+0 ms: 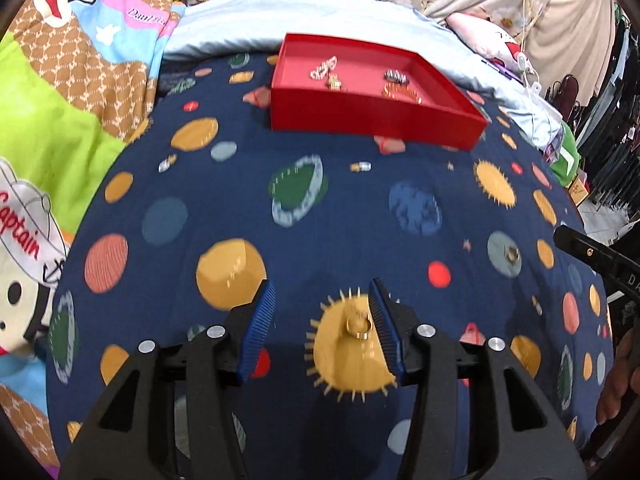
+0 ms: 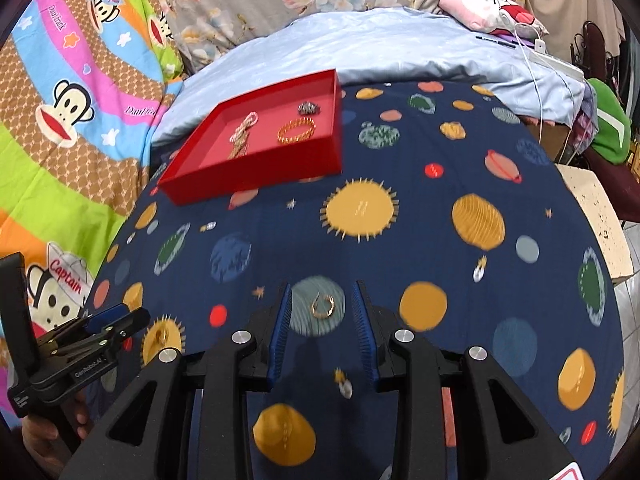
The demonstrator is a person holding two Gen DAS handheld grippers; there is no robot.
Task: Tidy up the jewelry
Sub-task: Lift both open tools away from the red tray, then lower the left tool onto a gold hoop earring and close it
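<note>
The left claw (image 1: 322,320) is open above the blue cloth (image 1: 320,208), and a gold ring (image 1: 359,325) lies just beside its right pad. The right claw (image 2: 321,312) is open around a gold earring (image 2: 322,306), not touching it. The red tray (image 2: 256,184) with jewelry sits farther back.

Count: 2 tools, left (image 1: 322,328) and right (image 2: 320,330). 1 red tray (image 2: 256,176) beyond both, holding 4 jewelry pieces (image 2: 297,130). 1 gold ring (image 1: 359,325) between left tool's fingers, 1 gold hoop (image 2: 322,306) between right tool's. 2 small pieces (image 1: 361,166) lie on the bed ahead of left tool.
</note>
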